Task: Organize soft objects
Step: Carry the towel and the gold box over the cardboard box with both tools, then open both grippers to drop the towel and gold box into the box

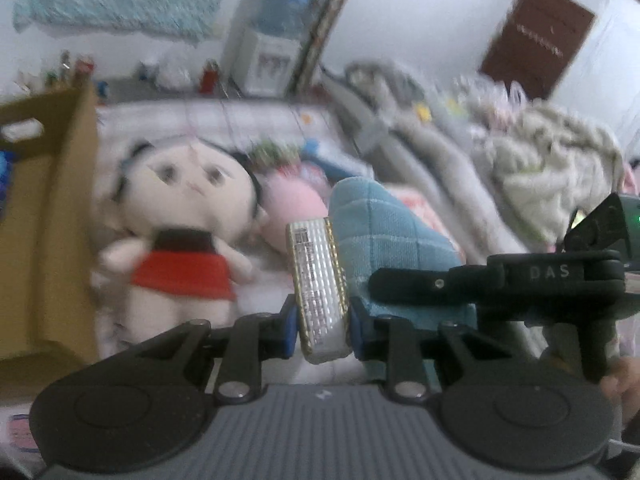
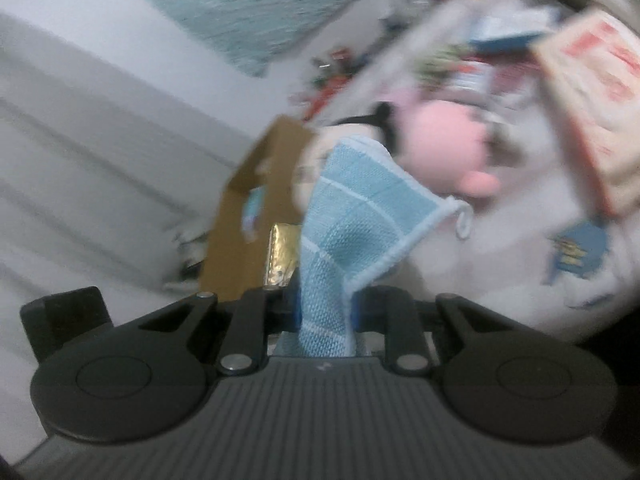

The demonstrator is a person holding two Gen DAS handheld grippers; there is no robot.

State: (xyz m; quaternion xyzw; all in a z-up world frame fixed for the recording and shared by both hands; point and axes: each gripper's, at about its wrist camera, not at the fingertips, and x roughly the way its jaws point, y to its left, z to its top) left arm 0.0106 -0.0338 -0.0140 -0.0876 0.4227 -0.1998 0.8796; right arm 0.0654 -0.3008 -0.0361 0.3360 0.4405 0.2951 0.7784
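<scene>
1. Cloth: a light blue checked cloth [image 2: 352, 216] stands up from the lower middle of the right wrist view, pinched between the blue pads of the right gripper [image 2: 326, 312], whose jaws are pressed together on its bunched lower end. Its free corner, with a small loop, hangs toward the right of centre.
2. In the left wrist view the same cloth [image 1: 384, 232] sits right of centre, with the right gripper [image 1: 384, 280] reaching in from the right edge across it.
3. Left gripper [image 1: 322, 328], lower middle of its own view, is clamped on a flat padded packet [image 1: 318, 284] with a silver quilted face and gold edging; the packet stands on edge between the blue pads, just left of the cloth. The packet's gold side [image 2: 282, 256] shows just left of the cloth in the right wrist view.
4. Behind, left of centre, a plush doll [image 1: 184, 236] with black hair and a red skirt lies on a white bed sheet [image 1: 264, 124], a pink plush [image 1: 294, 204] touching its right side.
5. A cardboard box [image 1: 60, 216] fills the left edge, its wall beside the doll.
6. A rumpled grey-beige blanket [image 1: 532, 164] lies at the right; a water dispenser [image 1: 276, 36] stands at upper centre.
7. Both views are motion-blurred.
</scene>
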